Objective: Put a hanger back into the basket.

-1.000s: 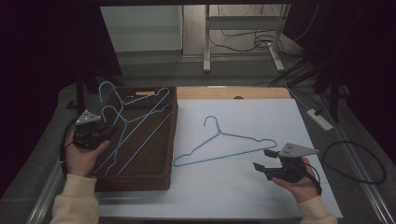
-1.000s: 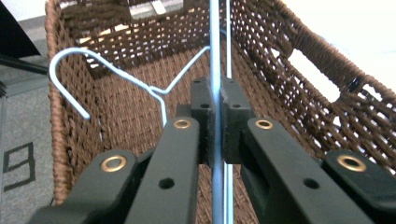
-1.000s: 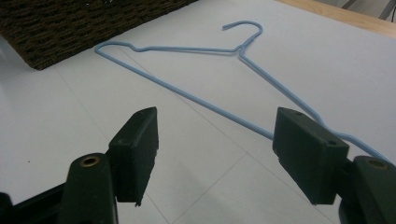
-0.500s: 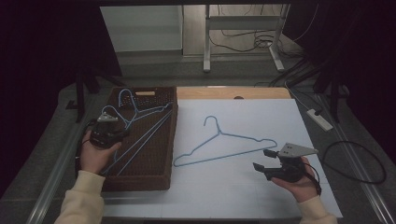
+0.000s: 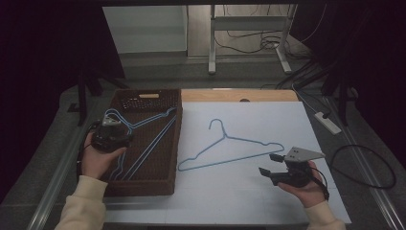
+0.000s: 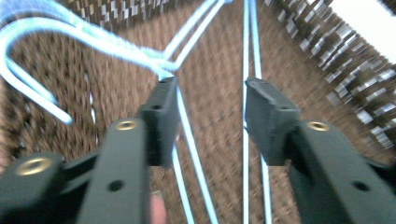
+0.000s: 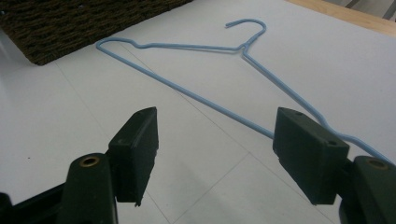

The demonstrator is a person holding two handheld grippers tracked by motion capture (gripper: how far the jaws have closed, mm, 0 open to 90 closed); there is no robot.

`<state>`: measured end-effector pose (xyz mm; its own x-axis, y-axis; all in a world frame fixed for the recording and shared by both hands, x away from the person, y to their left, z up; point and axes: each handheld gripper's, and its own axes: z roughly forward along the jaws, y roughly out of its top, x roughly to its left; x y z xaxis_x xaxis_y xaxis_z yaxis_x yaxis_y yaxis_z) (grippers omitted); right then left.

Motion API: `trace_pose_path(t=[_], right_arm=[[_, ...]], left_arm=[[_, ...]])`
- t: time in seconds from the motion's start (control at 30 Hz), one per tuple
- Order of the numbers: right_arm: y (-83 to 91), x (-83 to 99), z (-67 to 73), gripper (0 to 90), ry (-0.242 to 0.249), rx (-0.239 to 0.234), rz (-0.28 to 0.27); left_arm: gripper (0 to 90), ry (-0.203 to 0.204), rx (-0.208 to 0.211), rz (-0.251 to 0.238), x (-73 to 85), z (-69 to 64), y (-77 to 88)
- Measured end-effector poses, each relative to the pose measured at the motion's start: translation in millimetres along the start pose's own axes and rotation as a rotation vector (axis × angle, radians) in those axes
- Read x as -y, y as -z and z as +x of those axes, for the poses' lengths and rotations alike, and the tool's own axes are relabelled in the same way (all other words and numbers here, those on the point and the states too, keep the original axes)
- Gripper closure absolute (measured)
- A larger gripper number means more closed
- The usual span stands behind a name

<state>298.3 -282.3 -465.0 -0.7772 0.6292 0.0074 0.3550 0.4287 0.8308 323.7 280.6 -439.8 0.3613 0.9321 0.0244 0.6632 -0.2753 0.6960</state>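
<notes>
Several blue wire hangers (image 5: pixel 153 143) lie in a brown woven basket (image 5: pixel 143 188) at the left. My left gripper (image 5: pixel 117 132) hovers just above them, and its jaws have just been opening. In the left gripper view the left gripper (image 6: pixel 210 93) stands open, the hangers (image 6: pixel 159 63) flat on the basket floor (image 6: pixel 215 51) under the pads, nothing pressed. One more blue hanger (image 5: pixel 224 137) lies on the white sheet (image 5: pixel 239 201). My right gripper (image 5: pixel 268 163) rests near that hanger's right end. It is open and empty (image 7: pixel 215 126), with the hanger (image 7: pixel 243 48) ahead.
A wooden strip (image 5: pixel 239 96) borders the sheet at the back. A white power strip (image 5: pixel 328 122) and a looped black cable (image 5: pixel 364 167) lie off the table's right side. Metal rails run along both table edges.
The left gripper, shut on raised hangers a second ago, brought them down into the basket and let go. The right gripper has stayed put.
</notes>
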Motion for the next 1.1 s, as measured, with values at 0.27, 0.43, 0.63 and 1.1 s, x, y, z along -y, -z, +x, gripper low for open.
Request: trace_pose_path(t=[0.27,0.43,0.63,1.1], right_arm=[[-0.7,-0.5,0.4,31.7,0.002,0.006,0.002],[-2.4,-1.6,1.2,31.1,0.002,0.008,0.002],[-5.5,-2.6,0.6,31.0,-0.001,0.029,0.016],[-4.9,-2.8,3.3,30.6,-0.017,0.052,0.007]], left_arm=[[42.0,-0.020,0.168,-0.186,4.9,-17.3,31.2],[40.5,-0.018,0.235,-0.225,7.8,-27.4,40.4],[39.3,-0.046,0.301,-0.245,12.2,-48.0,46.4],[38.2,-0.117,0.370,-0.244,27.6,-84.1,47.5]])
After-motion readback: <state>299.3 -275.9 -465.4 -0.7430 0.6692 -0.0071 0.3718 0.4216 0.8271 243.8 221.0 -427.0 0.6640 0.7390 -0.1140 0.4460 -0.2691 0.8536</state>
